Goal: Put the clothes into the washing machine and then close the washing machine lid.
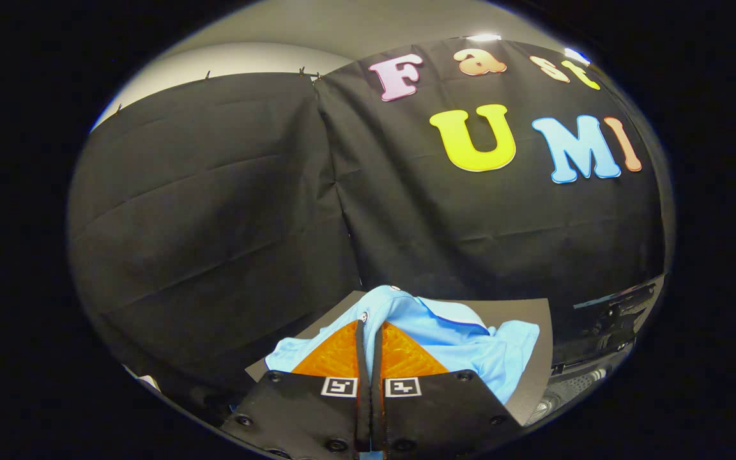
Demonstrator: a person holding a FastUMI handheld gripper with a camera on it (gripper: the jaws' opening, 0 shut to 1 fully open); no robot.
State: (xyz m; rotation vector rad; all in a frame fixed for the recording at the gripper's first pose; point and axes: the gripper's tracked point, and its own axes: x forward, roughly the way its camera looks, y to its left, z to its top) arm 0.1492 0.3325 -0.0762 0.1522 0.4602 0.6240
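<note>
Gripper view: the hand-held gripper [370,332] has its two orange ribbed fingers [336,354] pressed nearly together, pinching a fold of the light blue button-up shirt [444,332] between them. The shirt bunches up around and just ahead of the fingers, over a flat grey board [534,358]. Off to the right, beyond the shirt, there's a dark machine body with a perforated metal part [572,386], probably the washing machine drum, though I can't tell for sure. My take: keep the pinch firm, lift high enough that the trailing cloth clears the rim, then carry it over the opening before letting go.
</note>
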